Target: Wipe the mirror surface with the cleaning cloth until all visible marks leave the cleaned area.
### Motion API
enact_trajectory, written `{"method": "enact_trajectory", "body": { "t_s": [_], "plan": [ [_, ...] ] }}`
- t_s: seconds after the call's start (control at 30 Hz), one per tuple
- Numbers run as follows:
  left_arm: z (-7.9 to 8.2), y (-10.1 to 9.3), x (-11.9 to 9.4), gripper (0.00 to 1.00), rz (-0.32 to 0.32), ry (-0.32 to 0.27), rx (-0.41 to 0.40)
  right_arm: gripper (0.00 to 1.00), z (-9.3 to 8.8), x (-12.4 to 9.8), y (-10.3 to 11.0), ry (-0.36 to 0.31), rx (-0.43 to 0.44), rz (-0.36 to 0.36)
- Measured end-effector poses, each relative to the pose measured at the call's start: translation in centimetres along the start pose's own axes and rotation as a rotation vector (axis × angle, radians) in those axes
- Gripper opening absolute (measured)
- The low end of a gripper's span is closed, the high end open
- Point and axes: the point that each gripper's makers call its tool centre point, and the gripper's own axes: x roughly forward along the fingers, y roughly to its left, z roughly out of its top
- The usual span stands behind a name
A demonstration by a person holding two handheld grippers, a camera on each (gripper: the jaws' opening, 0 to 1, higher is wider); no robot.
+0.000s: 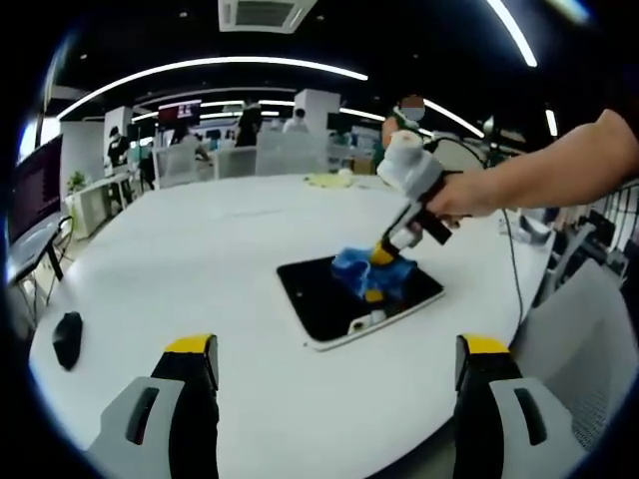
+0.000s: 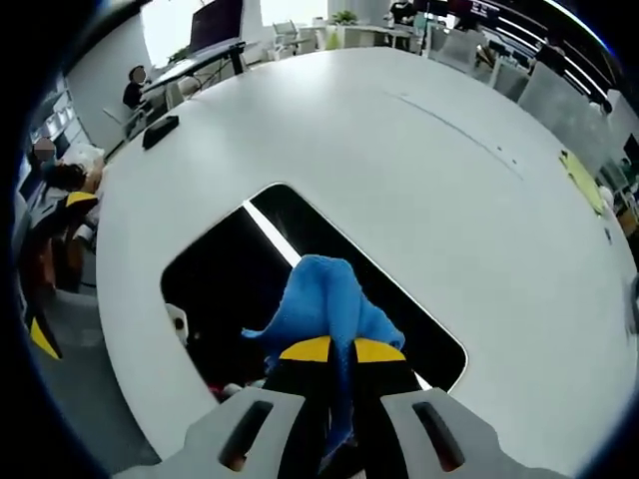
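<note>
Midway, the blue cloth [image 2: 324, 299] is being pressed on the mirror [image 2: 215, 264] by clamped right gripper [image 2: 341, 351] jaws; left gripper [image 1: 334, 364] jaws are being held apart; remaining marks cannot be judged.

Both grippers are the same build: grey plastic jaws with black inner faces and yellow tips. The left gripper [image 1: 334, 359] shows dark slots; right gripper [image 2: 332, 351] too. Bare forearm [image 1: 559, 165] at 2 o'clock, no sleeve.

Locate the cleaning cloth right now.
The blue cloth is pinched in the right gripper, pressed on the dark mirror lying on the white table; the left gripper view shows it mid-table.
</note>
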Motion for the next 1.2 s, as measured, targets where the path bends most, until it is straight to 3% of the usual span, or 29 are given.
{"method": "enact_trajectory", "body": {
  "t_s": [1.2],
  "plan": [
    [-0.3, -0.1, 0.1, 0.99, -0.009, 0.013, 0.024, 0.02, -4.2, -2.3, 4.9, -0.054, 0.043, 0.037]
  ]
}}
